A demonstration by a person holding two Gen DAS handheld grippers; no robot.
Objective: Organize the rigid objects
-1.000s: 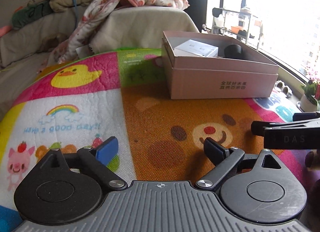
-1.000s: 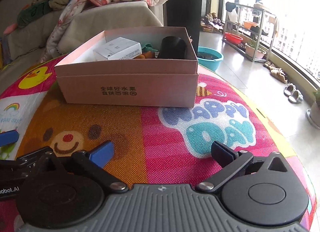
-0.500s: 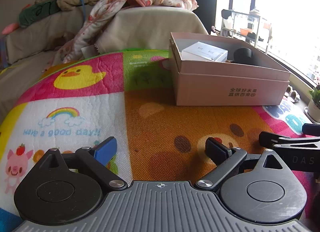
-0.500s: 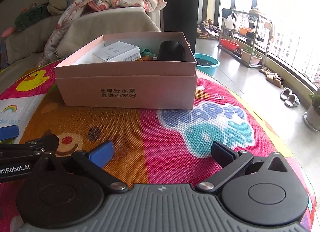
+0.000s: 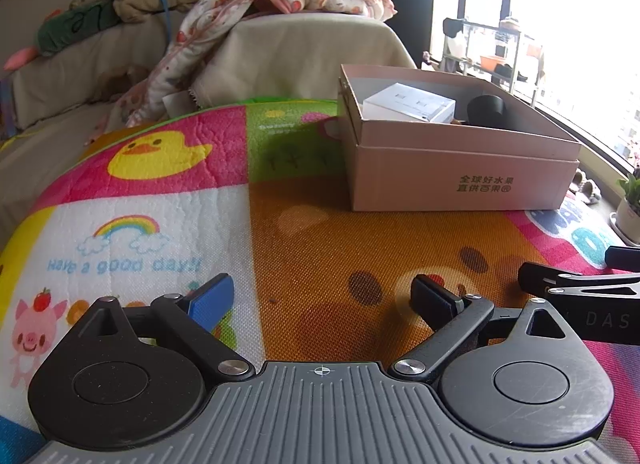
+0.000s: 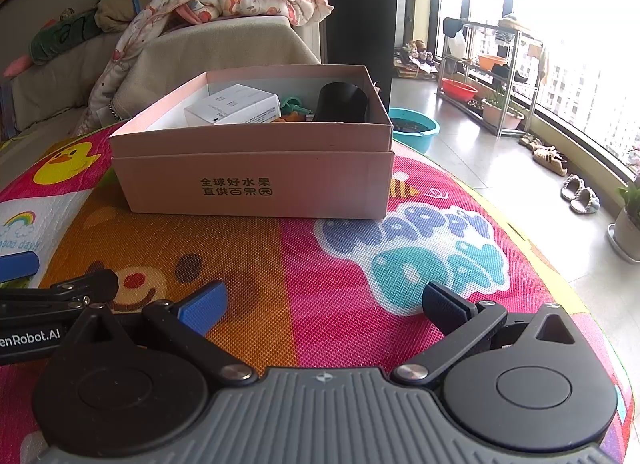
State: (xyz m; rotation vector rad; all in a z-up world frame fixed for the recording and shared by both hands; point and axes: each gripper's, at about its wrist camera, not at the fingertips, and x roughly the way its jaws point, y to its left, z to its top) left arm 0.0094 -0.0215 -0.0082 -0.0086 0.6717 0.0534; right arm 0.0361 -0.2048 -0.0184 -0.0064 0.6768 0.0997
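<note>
The left tongs (image 5: 322, 296) hover wide open and empty over the play mat (image 5: 312, 232), beside the right tongs (image 6: 324, 302), equally spread and empty. Ahead of both, the pink box (image 6: 256, 167) holds a white carton (image 6: 234, 105) and black cup (image 6: 342, 101).

You are looking at a pale pink cardboard box (image 6: 256, 179) printed with dark characters, sitting on a bright cartoon play mat (image 6: 360, 264) showing pink, orange and yellow patches.
</note>
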